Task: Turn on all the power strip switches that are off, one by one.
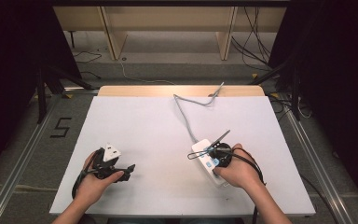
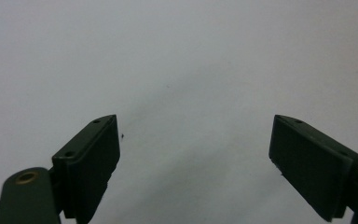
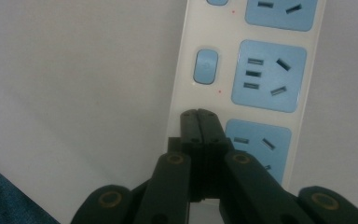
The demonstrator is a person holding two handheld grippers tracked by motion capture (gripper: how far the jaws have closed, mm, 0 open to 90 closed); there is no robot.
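White tabletop, power strip directly under the right gripper, whose jaws are pressed together with nothing between, tips over a switch; left gripper spread wide, holding nothing; press straight down, centred.
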